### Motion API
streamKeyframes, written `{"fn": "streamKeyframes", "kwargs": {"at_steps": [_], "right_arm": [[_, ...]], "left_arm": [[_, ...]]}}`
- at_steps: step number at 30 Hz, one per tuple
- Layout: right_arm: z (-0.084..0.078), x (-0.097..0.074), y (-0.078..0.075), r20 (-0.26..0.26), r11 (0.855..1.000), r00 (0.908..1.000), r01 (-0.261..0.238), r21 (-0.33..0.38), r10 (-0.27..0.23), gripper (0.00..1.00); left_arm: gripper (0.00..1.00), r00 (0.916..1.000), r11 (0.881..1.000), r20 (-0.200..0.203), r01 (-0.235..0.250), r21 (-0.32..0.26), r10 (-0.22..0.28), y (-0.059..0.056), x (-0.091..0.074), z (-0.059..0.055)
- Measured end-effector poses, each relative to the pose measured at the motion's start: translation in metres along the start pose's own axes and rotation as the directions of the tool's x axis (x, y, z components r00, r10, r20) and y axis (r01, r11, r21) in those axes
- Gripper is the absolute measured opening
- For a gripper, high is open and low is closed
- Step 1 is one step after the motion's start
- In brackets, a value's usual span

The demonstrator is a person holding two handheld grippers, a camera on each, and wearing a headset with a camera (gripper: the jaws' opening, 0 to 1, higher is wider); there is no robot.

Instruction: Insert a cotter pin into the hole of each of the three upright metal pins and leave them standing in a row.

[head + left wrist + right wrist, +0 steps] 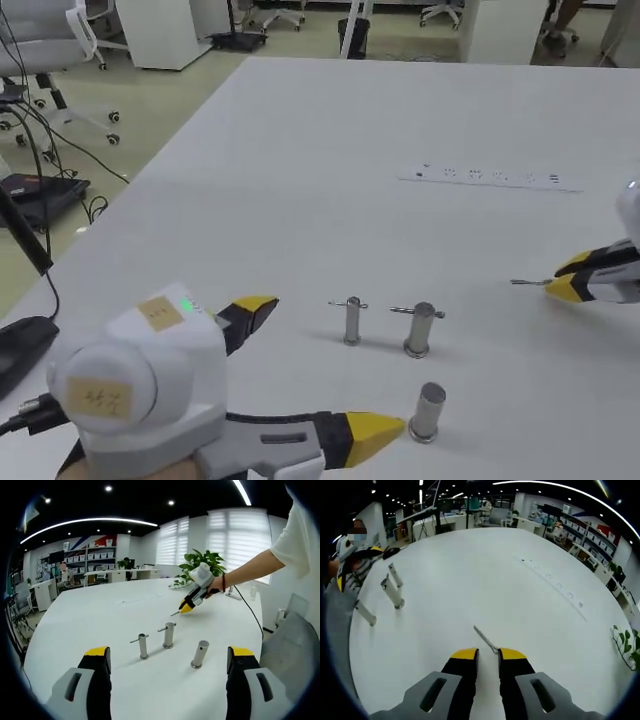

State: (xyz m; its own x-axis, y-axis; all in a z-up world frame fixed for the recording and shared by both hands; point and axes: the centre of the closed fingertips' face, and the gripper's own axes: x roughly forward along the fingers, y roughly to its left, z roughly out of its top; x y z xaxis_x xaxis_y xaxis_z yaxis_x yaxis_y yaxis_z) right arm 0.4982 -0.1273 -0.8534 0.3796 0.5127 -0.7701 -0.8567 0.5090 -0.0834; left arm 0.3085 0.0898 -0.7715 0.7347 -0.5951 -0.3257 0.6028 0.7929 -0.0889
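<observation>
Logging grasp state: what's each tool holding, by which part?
Right tool pinches a cotter pin by one end, rest sticking out ahead. Left tool holds nothing, wide open.

No legible text. Two tan stickers (100, 398) on left tongs (322, 368): handwritten marks, too blurred. Socket strip (490, 178) on tabletop (300, 180): markings too small.

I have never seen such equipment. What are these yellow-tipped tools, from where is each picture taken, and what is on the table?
A person holds two hand tools with two jaws each, called grippers. The head view comes from a headset camera; the other two views come from a camera on each gripper. The right gripper is shut on a cotter pin. The left gripper is open and empty. On the white table, two metal pins already have such a pin through them; the third metal pin is bare.
</observation>
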Motion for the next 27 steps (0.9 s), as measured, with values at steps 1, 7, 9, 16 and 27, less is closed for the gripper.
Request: {"fn": "streamKeyframes", "kwargs": {"at_steps": [1, 7, 9, 16, 27], "right_arm": [[0.000, 0.001, -0.001, -0.004, 1.000, 1.0000, -0.001, -0.003, 0.001, 0.17], [-0.002, 0.007, -0.005, -0.036, 0.999, 0.9992, -0.016, -0.033, 0.015, 0.17], [-0.004, 0.008, -0.006, -0.057, 0.999, 0.9980, -0.029, -0.037, 0.027, 0.17], [-0.003, 0.011, -0.004, -0.137, 0.991, 0.9858, -0.108, -0.075, 0.097, 0.14], [-0.004, 0.012, -0.002, -0.326, 0.927, 0.9431, -0.179, -0.330, 0.066, 0.05]], "left_arm": [[0.97, 1.0000, 1.000, 0.001, 0.000, -0.003, 0.000, 0.000, 0.000, 0.000], [0.96, 0.9999, 1.000, 0.005, 0.009, -0.009, -0.009, -0.001, 0.001, 0.002], [0.96, 0.9999, 1.000, 0.002, 0.011, -0.006, -0.011, -0.001, 0.002, 0.003], [0.95, 0.9997, 1.000, -0.008, 0.023, -0.015, -0.024, -0.002, 0.004, 0.001], [0.93, 0.9996, 1.000, -0.012, 0.027, -0.009, -0.027, -0.001, 0.004, 0.002]]}}
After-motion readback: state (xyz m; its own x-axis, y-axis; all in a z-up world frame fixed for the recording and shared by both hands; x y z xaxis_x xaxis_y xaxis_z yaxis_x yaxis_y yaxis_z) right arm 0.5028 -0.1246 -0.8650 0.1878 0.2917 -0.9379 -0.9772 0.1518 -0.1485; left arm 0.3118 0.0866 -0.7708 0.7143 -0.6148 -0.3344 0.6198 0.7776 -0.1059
